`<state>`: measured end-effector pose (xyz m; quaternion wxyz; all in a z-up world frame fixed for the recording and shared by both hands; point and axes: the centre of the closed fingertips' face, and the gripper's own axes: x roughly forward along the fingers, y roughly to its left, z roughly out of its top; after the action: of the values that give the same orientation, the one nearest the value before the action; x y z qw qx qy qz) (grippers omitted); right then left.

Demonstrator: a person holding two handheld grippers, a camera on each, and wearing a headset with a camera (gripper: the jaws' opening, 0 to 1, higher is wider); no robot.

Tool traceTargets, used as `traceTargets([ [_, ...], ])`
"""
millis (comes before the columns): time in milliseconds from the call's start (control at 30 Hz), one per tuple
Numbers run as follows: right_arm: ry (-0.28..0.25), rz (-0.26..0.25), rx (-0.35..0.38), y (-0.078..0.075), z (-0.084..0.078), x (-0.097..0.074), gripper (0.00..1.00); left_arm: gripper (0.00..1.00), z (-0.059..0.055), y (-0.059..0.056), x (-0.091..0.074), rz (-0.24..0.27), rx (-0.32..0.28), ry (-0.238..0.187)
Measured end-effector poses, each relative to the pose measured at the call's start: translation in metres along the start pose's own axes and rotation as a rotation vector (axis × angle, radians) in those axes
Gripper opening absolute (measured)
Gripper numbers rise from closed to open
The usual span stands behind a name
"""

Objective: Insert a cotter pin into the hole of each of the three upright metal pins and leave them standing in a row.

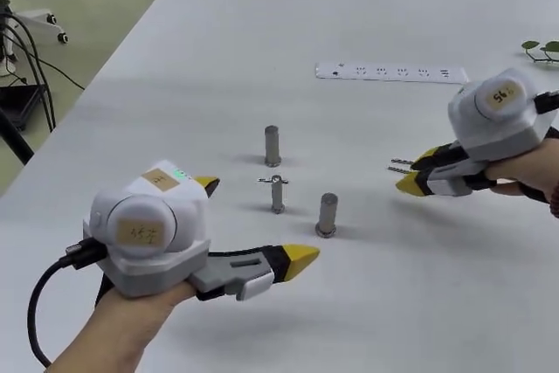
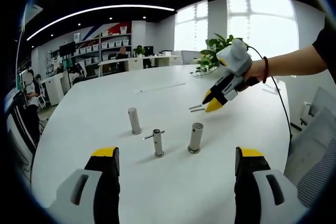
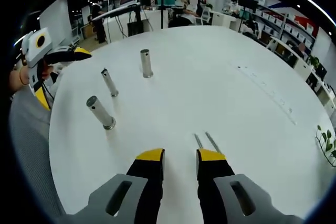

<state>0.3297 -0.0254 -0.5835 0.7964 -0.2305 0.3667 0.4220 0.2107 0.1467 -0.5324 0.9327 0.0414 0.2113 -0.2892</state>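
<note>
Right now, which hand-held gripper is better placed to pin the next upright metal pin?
Right. The right hand-held gripper is shut on a cotter pin, prongs toward a bare metal pin. The left hand-held gripper is open and empty.

White power strip lying flat on white table, green plant leaves at far right edge

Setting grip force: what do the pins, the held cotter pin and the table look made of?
Pins: metal, probably steel, dull grey finish with soft highlights along the barrel. Cotter pin: thin bright wire, likely metal; too small to tell more. Table: smooth matte white surface, perhaps laminate, with faint diffuse reflections.
</note>
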Motion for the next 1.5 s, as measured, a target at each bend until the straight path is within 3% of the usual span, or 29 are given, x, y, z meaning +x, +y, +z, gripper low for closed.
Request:
traceTargets([
  [433, 0.099, -0.005, 0.006, -0.021, -0.016, 0.016, 0.16, 0.88, -0.001, 0.001, 0.0, -0.003, -0.004, 0.0],
  [833, 0.128, -0.007, 0.058, -0.029, -0.024, 0.024, 0.11, 0.85, -0.002, 0.003, -0.001, -0.002, -0.006, 0.006],
  [1200, 0.163, -0.006, 0.003, -0.018, -0.024, 0.019, 0.0, 0.84, -0.002, -0.001, 0.0, -0.014, 0.002, 0.01],
  [1300, 0.188, -0.027, 0.008, -0.017, -0.024, 0.018, 0.0, 0.83, -0.003, -0.002, 0.0, -0.015, 0.004, 0.014],
  [1367, 0.205, -0.029, -0.062, -0.016, -0.025, 0.017, 0.0, 0.83, -0.002, -0.002, 0.0, -0.015, 0.005, 0.013],
  [1500, 0.207, -0.031, -0.061, -0.016, -0.025, 0.016, 0.0, 0.82, -0.004, -0.003, 0.0, -0.017, 0.007, 0.019],
])
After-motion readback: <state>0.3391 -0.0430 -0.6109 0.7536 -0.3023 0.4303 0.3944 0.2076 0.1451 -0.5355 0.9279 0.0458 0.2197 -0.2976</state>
